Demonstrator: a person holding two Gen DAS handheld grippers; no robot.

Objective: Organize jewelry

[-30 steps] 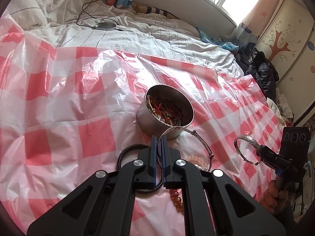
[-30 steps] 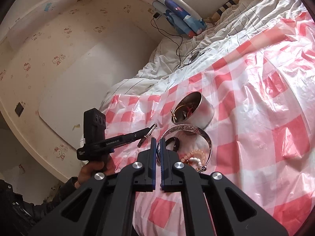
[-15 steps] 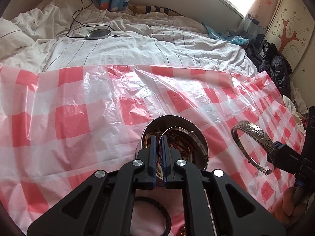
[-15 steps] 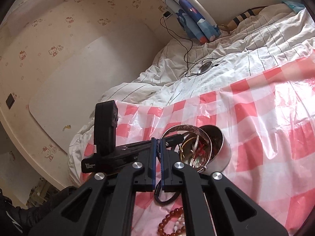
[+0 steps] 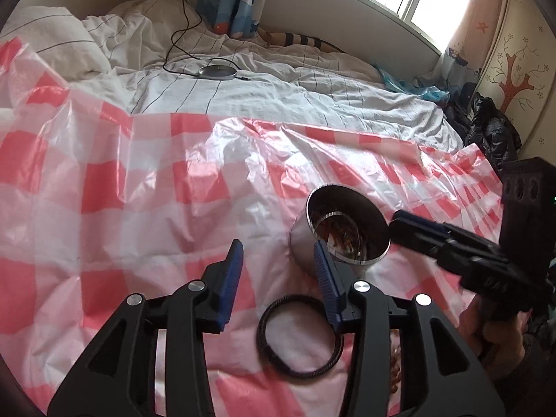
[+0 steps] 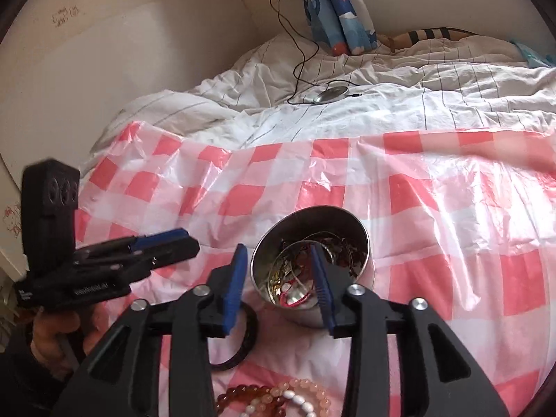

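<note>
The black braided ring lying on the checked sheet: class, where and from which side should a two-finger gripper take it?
Probably from above, one finger inside the loop and one outside. The black braided ring lies flat, so only its thin cord can be pinched; its left arc is clear of the left gripper.

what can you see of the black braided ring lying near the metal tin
The black braided ring is a dark, cord-like loop with a woven texture, probably a bangle or hair tie. It lies flat on the pink checked plastic sheet, just in front of the metal tin, apart from it. In both views a gripper finger hides part of it. Nothing grips it.
</note>
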